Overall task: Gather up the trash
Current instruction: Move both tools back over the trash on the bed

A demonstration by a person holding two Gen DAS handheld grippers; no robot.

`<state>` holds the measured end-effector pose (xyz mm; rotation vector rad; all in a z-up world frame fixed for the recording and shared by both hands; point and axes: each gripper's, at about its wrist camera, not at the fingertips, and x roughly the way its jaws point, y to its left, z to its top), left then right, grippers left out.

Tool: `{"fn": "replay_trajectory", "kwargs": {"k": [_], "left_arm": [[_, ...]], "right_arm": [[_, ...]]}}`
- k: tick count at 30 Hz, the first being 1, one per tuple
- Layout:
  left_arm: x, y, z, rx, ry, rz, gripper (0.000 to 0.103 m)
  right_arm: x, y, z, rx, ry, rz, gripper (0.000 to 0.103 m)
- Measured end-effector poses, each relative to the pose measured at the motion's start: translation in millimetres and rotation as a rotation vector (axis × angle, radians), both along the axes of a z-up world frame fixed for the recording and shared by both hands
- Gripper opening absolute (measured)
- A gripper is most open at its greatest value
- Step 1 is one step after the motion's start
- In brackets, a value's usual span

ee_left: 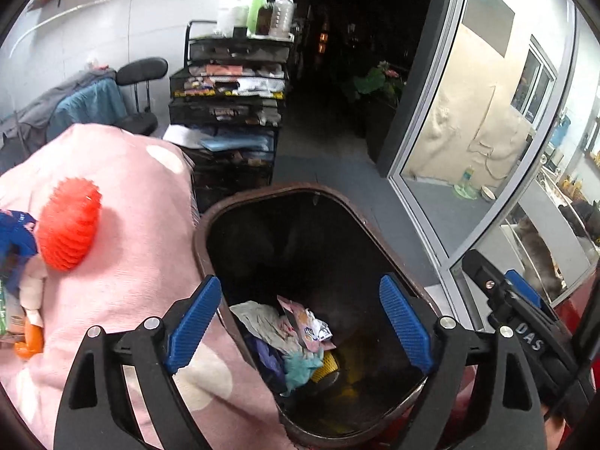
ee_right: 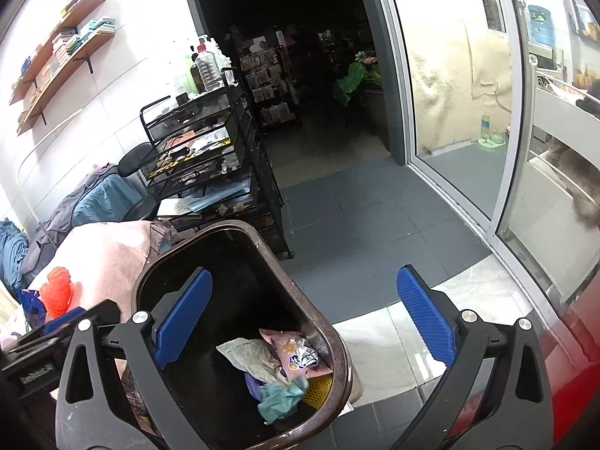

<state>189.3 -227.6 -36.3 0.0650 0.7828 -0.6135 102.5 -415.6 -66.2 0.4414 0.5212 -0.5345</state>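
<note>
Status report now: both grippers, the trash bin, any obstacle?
Left gripper open, empty, above bin. Right gripper open, empty. Wrappers lie inside bin. Nothing blocks the opening.

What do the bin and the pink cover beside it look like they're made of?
The bin looks like hard brown plastic: smooth, moulded rolled rim with a dull sheen. The pink cover seems soft fleece or knit fabric: matte, fuzzy surface that drapes, with pale dots.

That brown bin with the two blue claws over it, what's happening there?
A person is collecting trash with a handheld gripper in each hand. Both the left gripper and the right gripper hang open and empty over the brown bin. Wrappers and crumpled paper already lie at its bottom.
</note>
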Motion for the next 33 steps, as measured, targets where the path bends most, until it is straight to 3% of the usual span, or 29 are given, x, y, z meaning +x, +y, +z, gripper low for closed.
{"fn": "replay_trajectory", "kwargs": {"k": [4,19,33], "left_arm": [[-10,11,12,-0.016,-0.070,0.030,0.092],[-44,87,33,-0.047,-0.203,0.152,0.097],[-54,169,19,-0.029,-0.173,0.310,0.097]], "right_arm": [[0,3,1,-0.008,-0.010,0.021,0.097],[16,41,4,-0.028,-0.038,0.206,0.097],[44,118,10,-0.030,-0.012,0.479,0.097]]}}
